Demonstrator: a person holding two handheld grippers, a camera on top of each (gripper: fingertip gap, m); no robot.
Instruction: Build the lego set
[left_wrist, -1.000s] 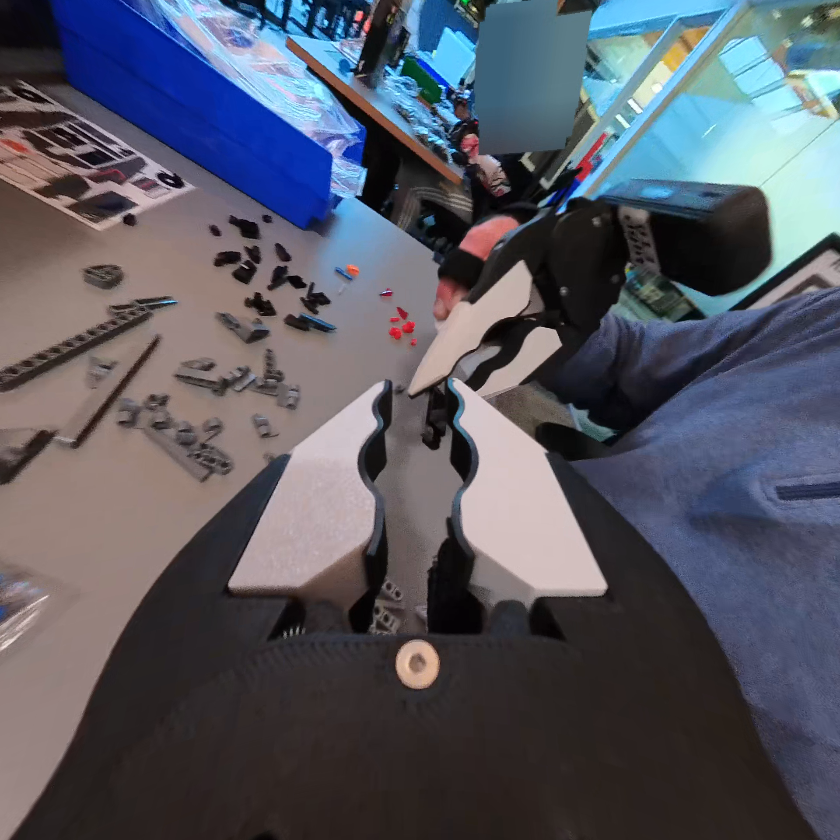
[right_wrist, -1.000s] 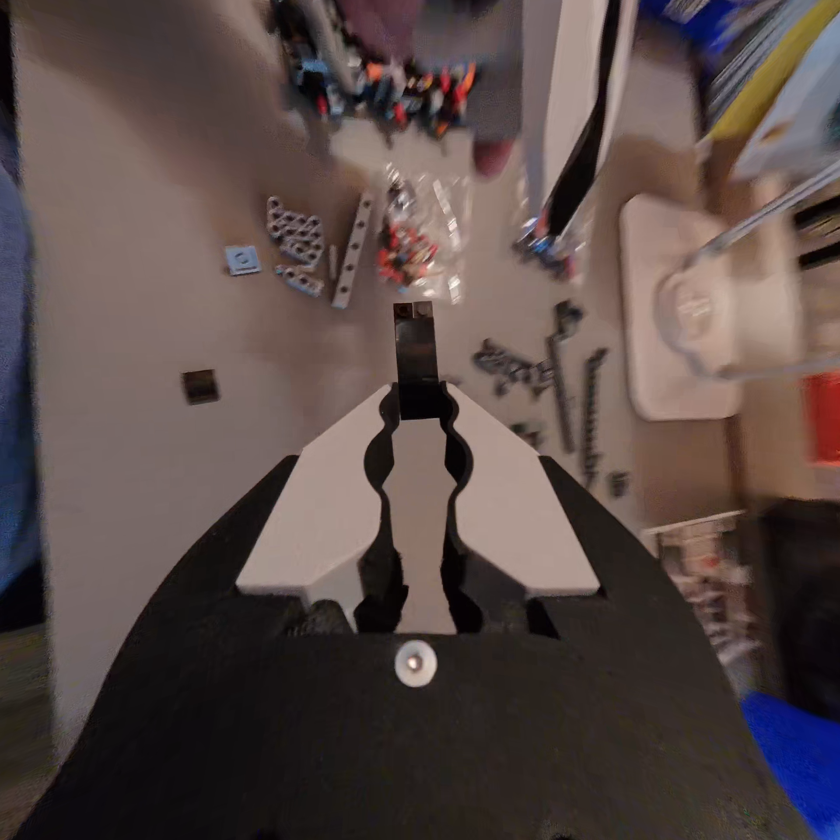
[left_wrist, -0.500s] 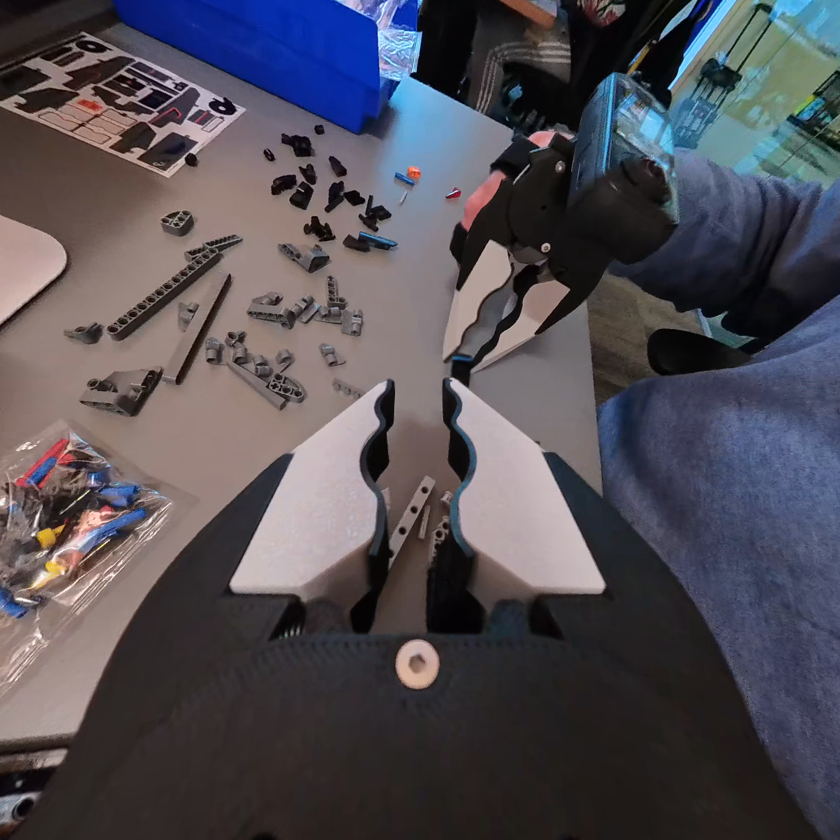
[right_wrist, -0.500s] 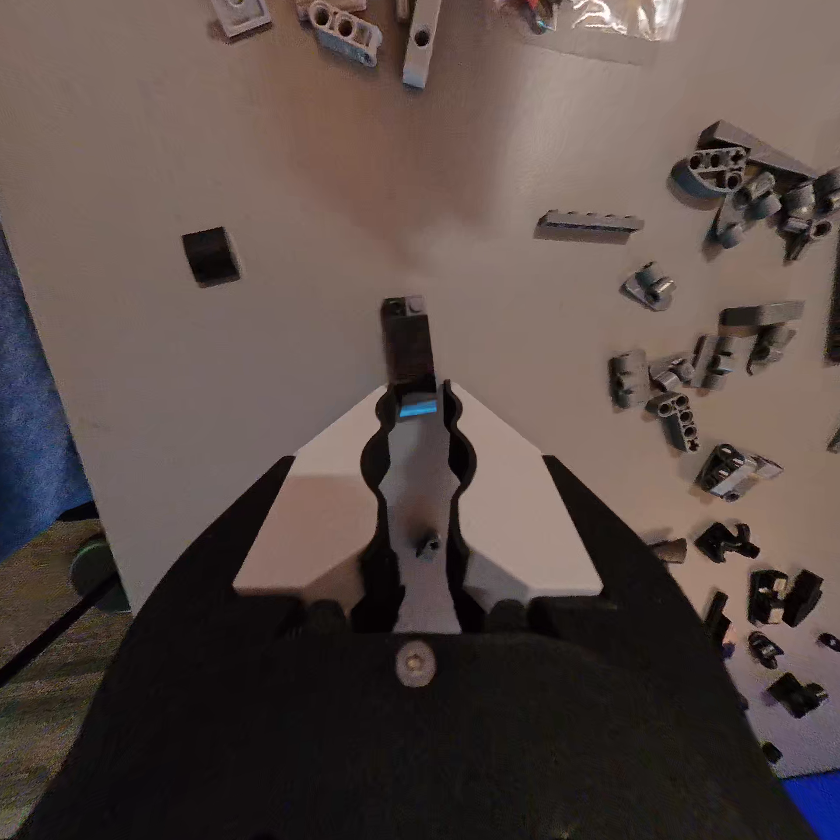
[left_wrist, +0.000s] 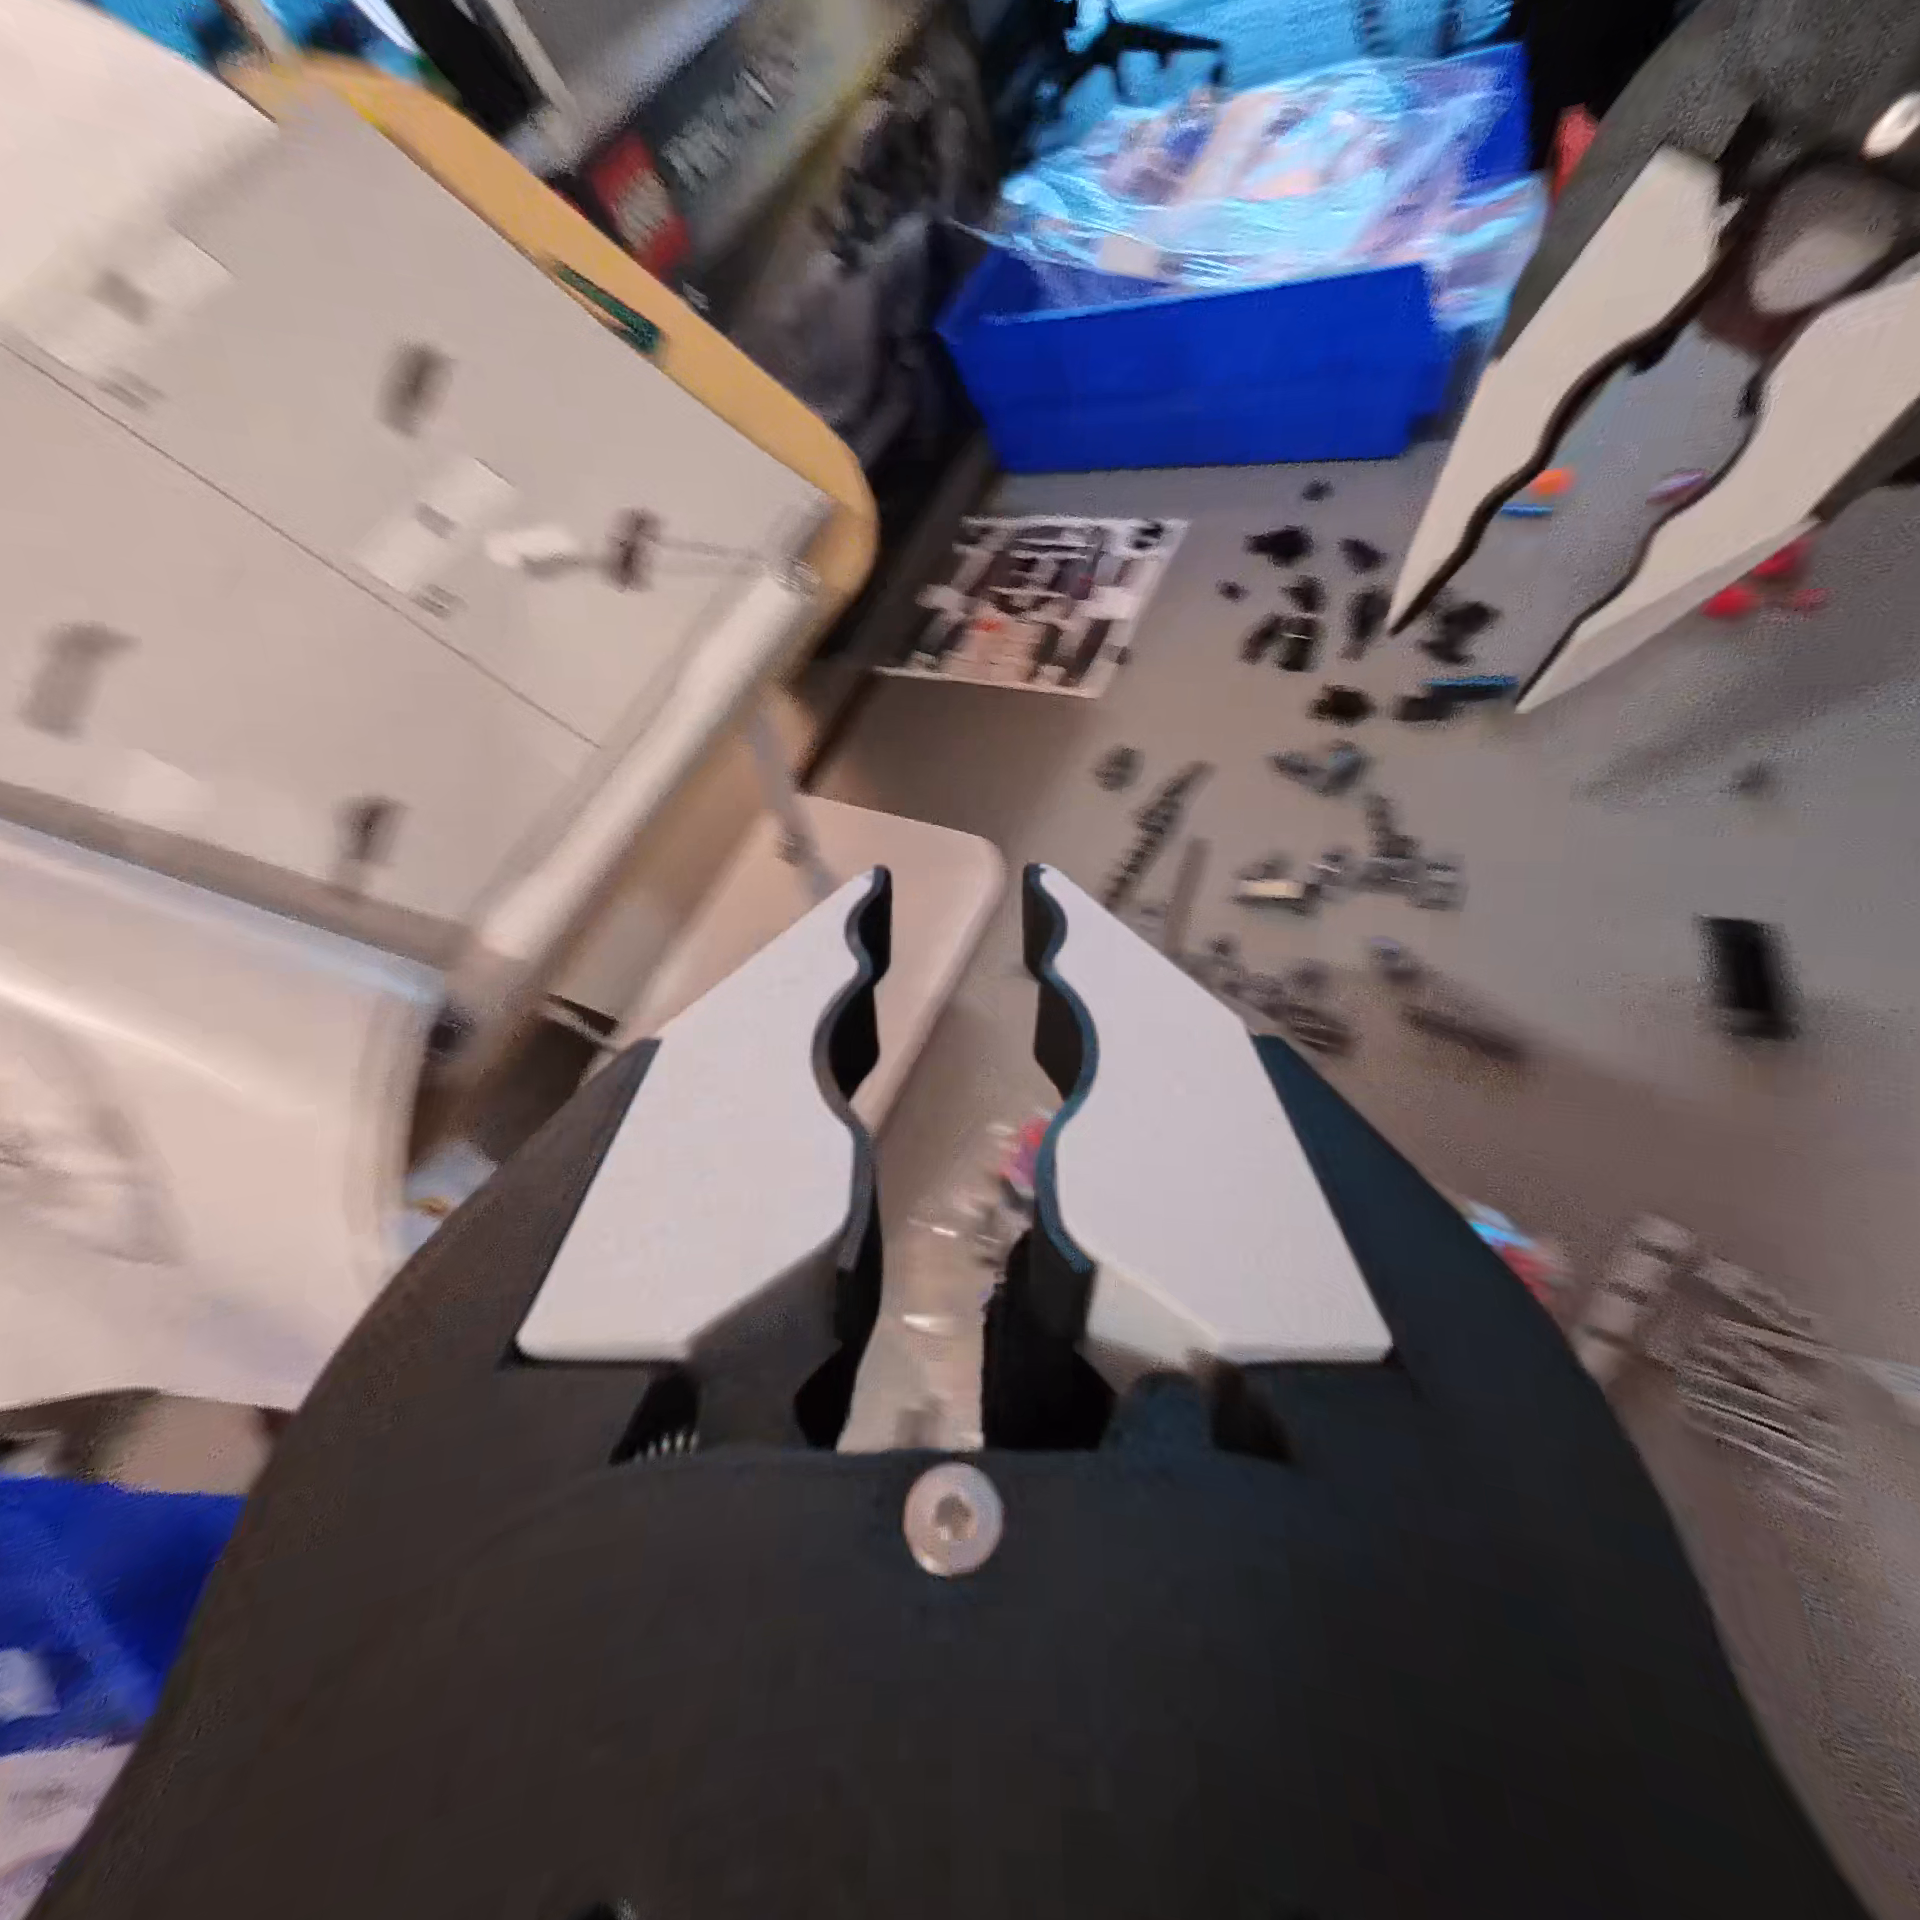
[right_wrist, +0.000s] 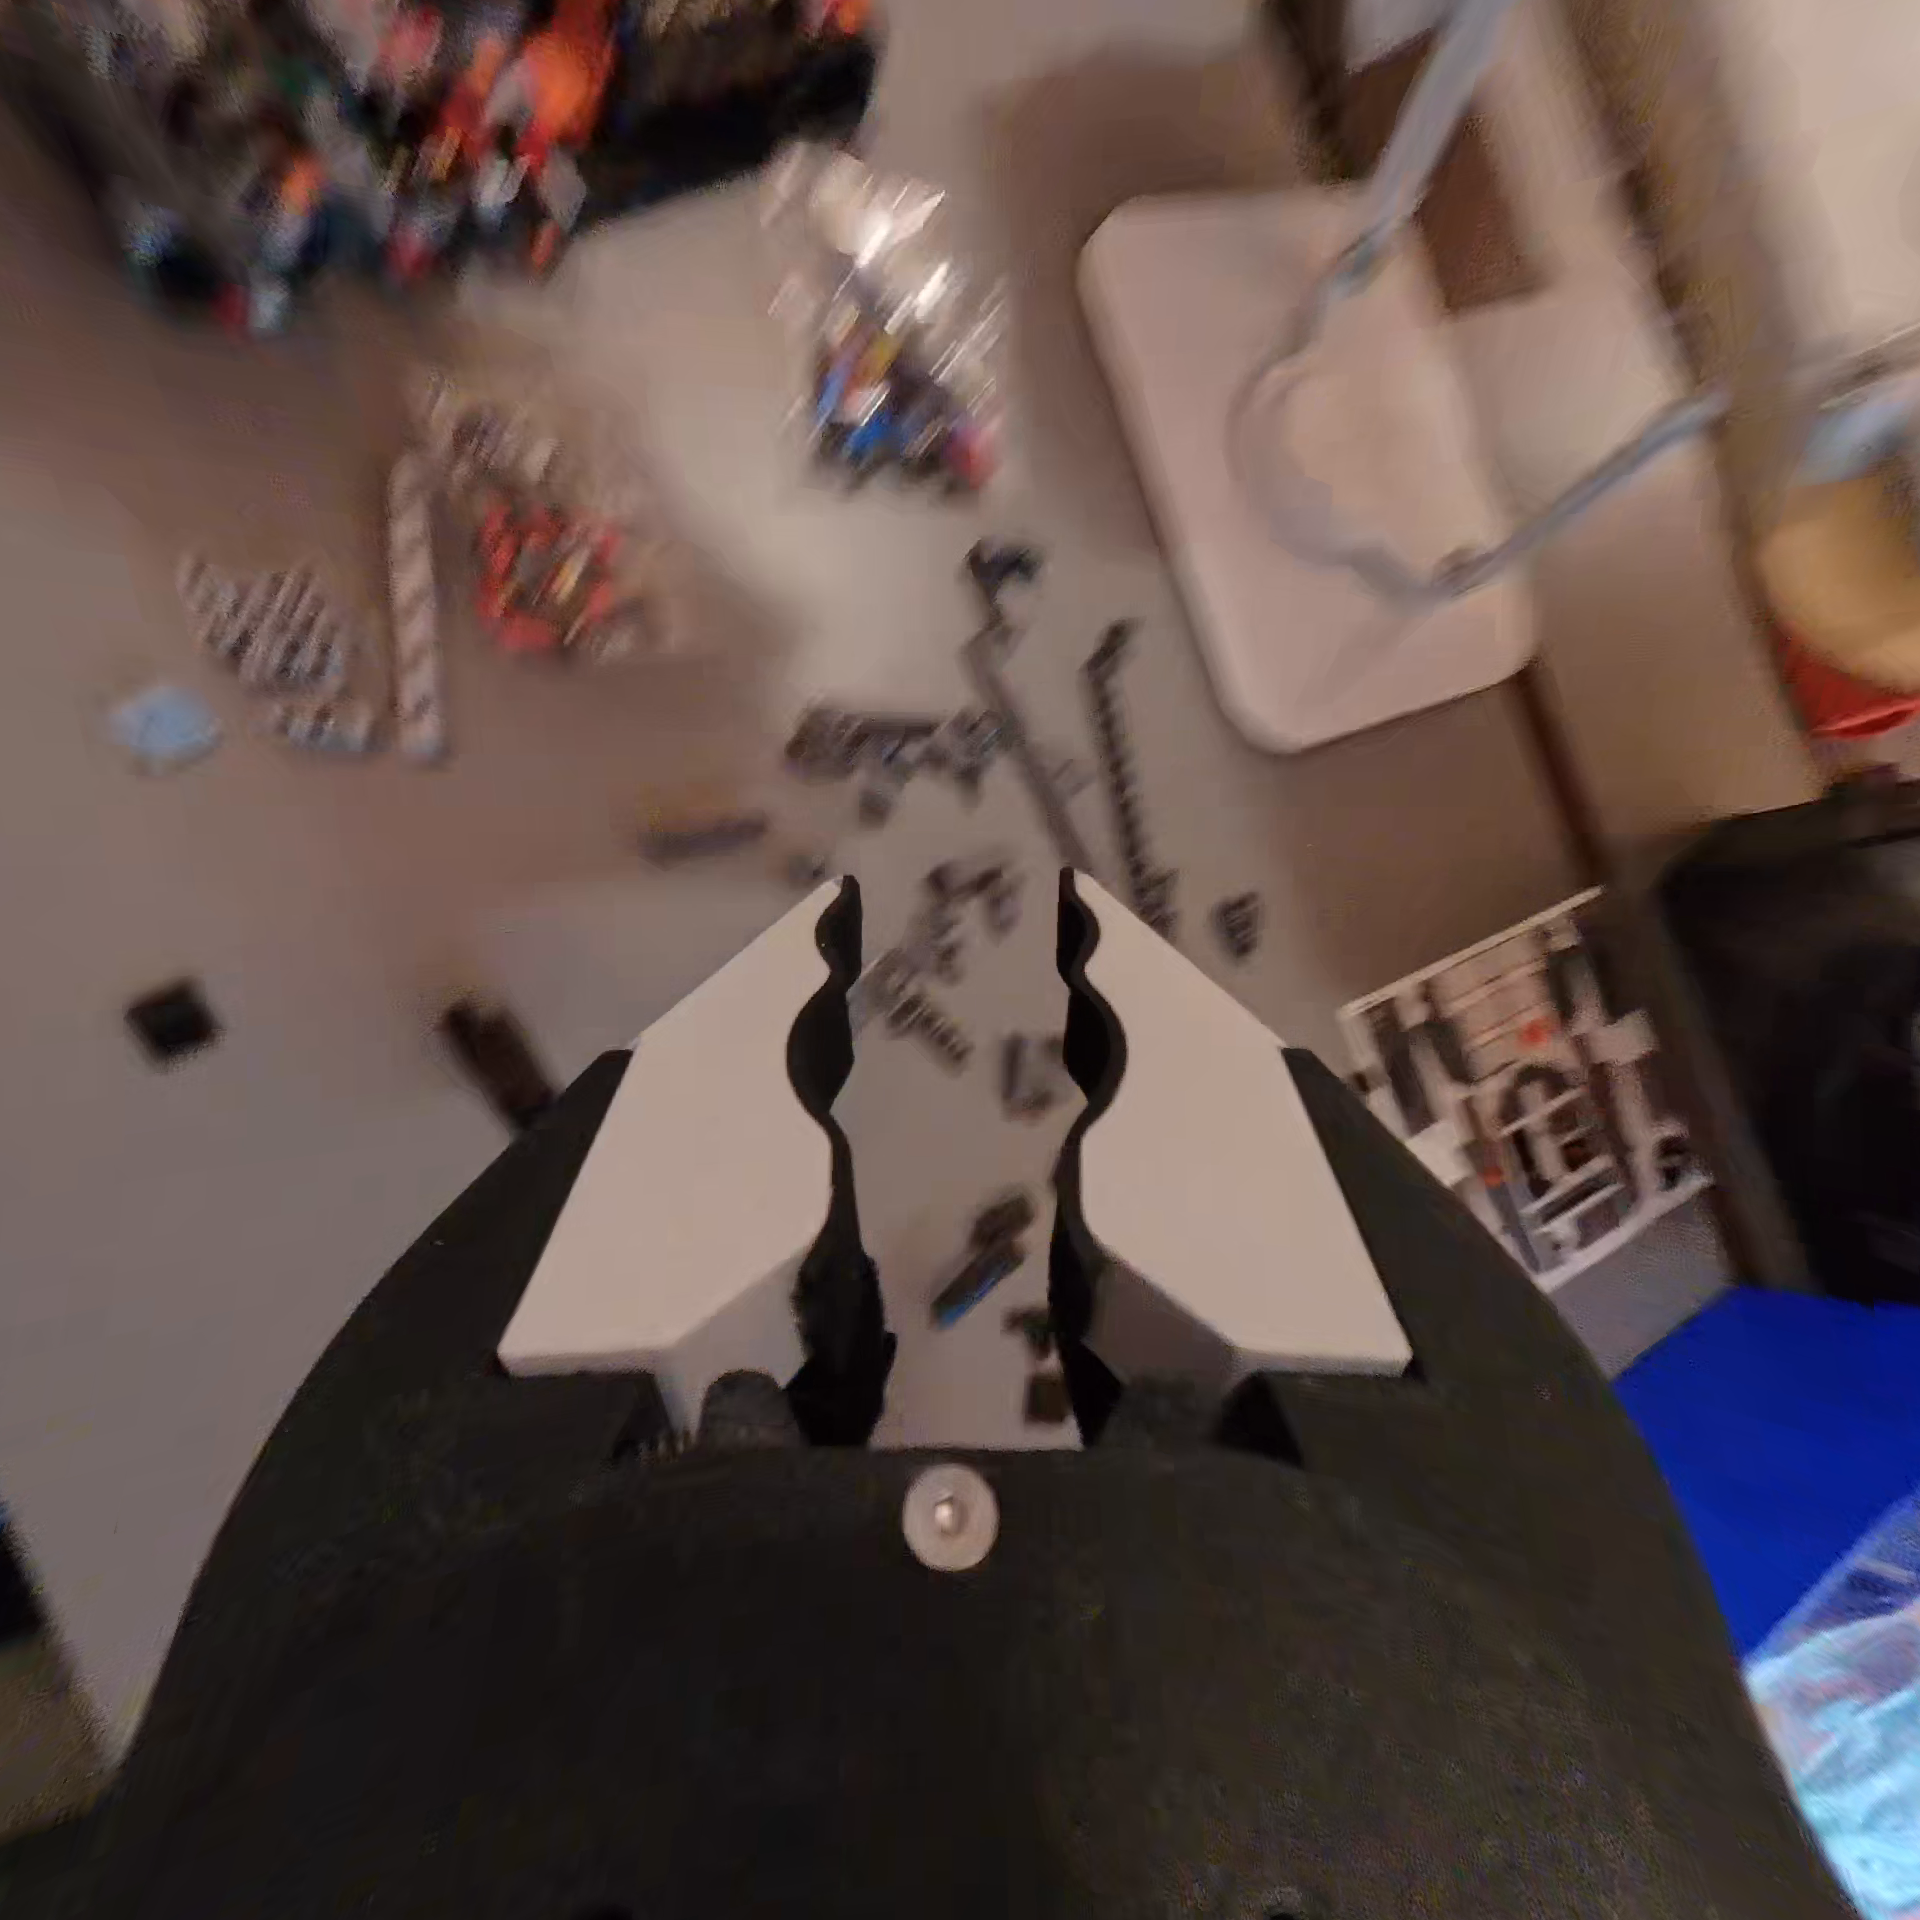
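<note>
My left gripper (left_wrist: 956, 883) is open and empty, held above the grey table (left_wrist: 1621, 1091). My right gripper (right_wrist: 956, 894) is open and empty too; it also shows at the top right of the left wrist view (left_wrist: 1460, 665), jaws apart. A small black brick (right_wrist: 488, 1049) lies on the table just left of my right gripper's fingers; it also shows in the left wrist view (left_wrist: 1745, 977). Loose grey pieces (right_wrist: 904, 738) lie scattered ahead of the right gripper. Both views are blurred by motion.
A black square tile (right_wrist: 171, 1018) lies far left. Bags of coloured pieces (right_wrist: 894, 395) and light grey beams (right_wrist: 416, 603) lie farther off. A white pad (right_wrist: 1330, 468), a sticker sheet (right_wrist: 1527, 1091) and a blue bin (left_wrist: 1195, 364) edge the table. Small black pieces (left_wrist: 1351, 623) lie near the sheet. The left gripper is farther from the small black brick (right_wrist: 488, 1049), some 30 cm, than the right, some 15 cm. It turns up in the left wrist view (left_wrist: 1749, 989) as well.
My right gripper has opened and let go of the black brick, which now lies on the table. Both grippers have risen and swung; the left view has turned left.
</note>
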